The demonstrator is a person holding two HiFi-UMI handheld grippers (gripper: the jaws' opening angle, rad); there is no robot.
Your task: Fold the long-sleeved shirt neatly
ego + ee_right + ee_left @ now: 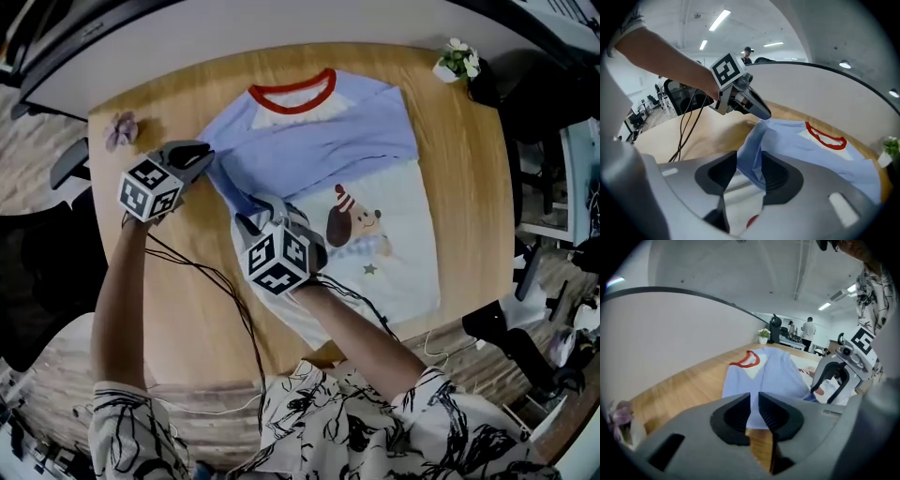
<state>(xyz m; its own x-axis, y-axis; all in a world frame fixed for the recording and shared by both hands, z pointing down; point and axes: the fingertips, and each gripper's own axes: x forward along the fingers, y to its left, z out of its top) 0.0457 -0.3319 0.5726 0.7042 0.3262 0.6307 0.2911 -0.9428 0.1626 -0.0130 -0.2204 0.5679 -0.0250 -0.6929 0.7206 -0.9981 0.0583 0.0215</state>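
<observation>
The long-sleeved shirt [319,141] lies front-up on the round wooden table [178,319], red collar [292,94] at the far side, blue sleeves laid across the chest above a dog print [354,225]. My left gripper [204,155] sits at the shirt's left edge. Its jaws [754,404] stand a narrow gap apart, with blue cloth and bare wood showing through. My right gripper [261,214] is lower on that same folded edge, and a bunched blue fold fills the gap between its pads [749,161]. The fold runs as a ridge up to the left gripper [759,111].
A small pot of white flowers [457,61] stands at the table's far right edge, a purple flower [122,129] at the far left. Black cables [220,281] trail over the near side. People [808,329] stand far off.
</observation>
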